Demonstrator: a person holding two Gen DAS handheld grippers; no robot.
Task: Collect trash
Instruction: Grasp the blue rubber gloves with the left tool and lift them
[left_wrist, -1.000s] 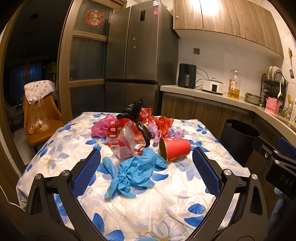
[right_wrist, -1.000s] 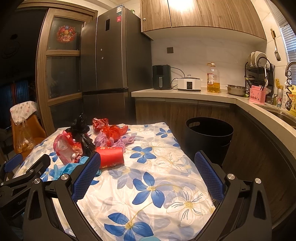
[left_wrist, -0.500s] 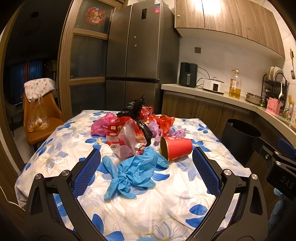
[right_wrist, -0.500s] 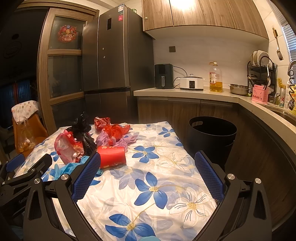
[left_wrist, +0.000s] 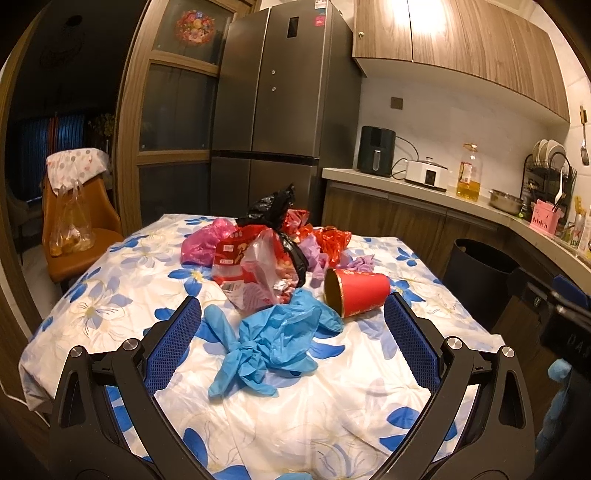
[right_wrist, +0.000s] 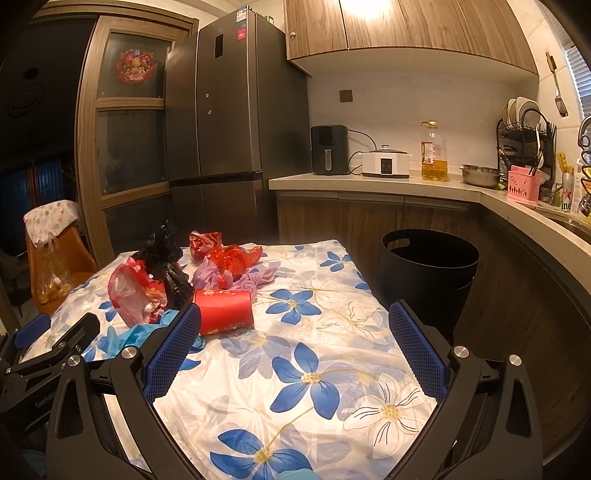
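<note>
Blue disposable gloves (left_wrist: 271, 341) heaped dead ahead between wide-open, empty left claw (left_wrist: 291, 341) fingers; right claw (right_wrist: 295, 349), likewise spread and empty, farther off beside red paper cup (right_wrist: 224, 311).

Crumpled blue gloves (left_wrist: 275, 341) nearest on the floral table (left_wrist: 332, 413), red paper cup (left_wrist: 358, 292) on its side just right, clear-red wrapper (left_wrist: 258, 275), black bag (left_wrist: 275, 214), pink bag (left_wrist: 205, 242) heaped beyond, open black bin (right_wrist: 430, 271) far right on floor
</note>
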